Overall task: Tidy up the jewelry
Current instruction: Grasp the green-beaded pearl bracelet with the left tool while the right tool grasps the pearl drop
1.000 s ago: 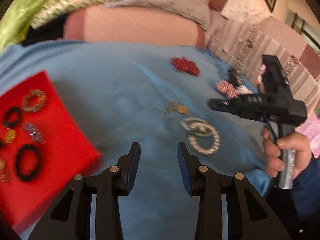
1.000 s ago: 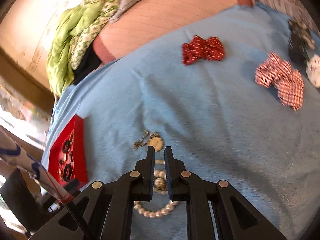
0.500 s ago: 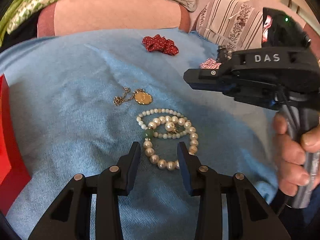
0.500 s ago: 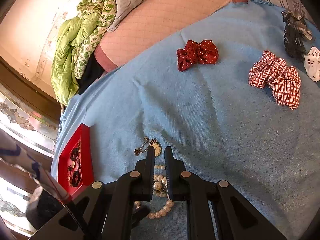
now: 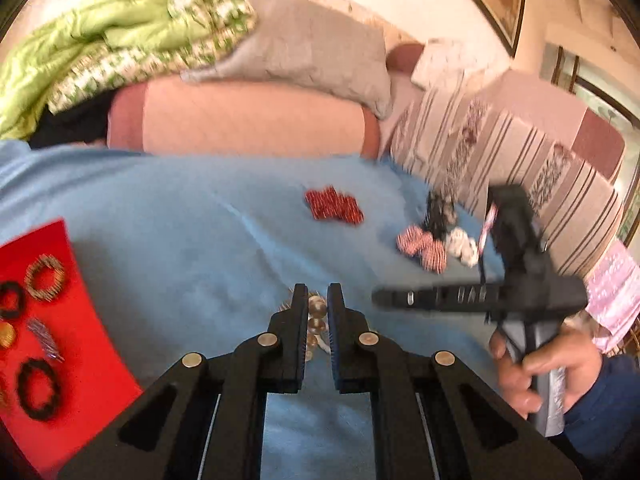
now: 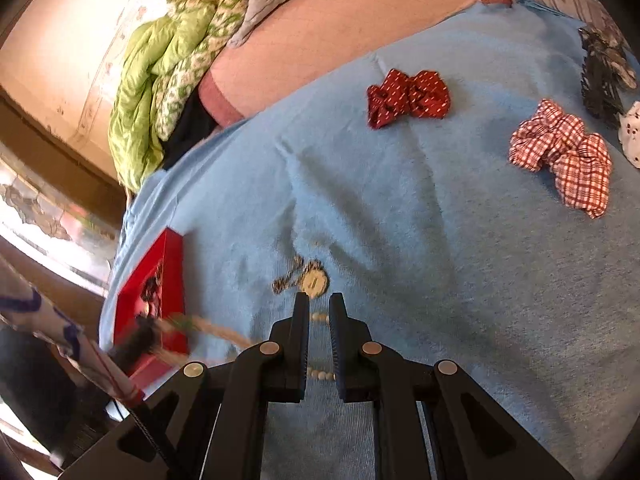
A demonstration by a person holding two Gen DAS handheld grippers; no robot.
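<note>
Your left claw (image 5: 318, 320) is closed down to a narrow gap on the pearl bracelet (image 5: 316, 322), with pearls pinched between its fingers above the blue blanket (image 5: 180, 248). Your right claw (image 6: 319, 334) is also nearly closed, but nothing is gripped in it; a thin beaded strand (image 6: 320, 316) lies on the blanket under its tips, just below the gold pendant (image 6: 314, 280). The red tray (image 5: 76, 320) sits at the blanket's left edge, already carrying rings and hair ties. Three scrunchies lie toward the far right side: red dotted (image 6: 408, 96), checked (image 6: 564, 156) and white (image 5: 462, 246).
</note>
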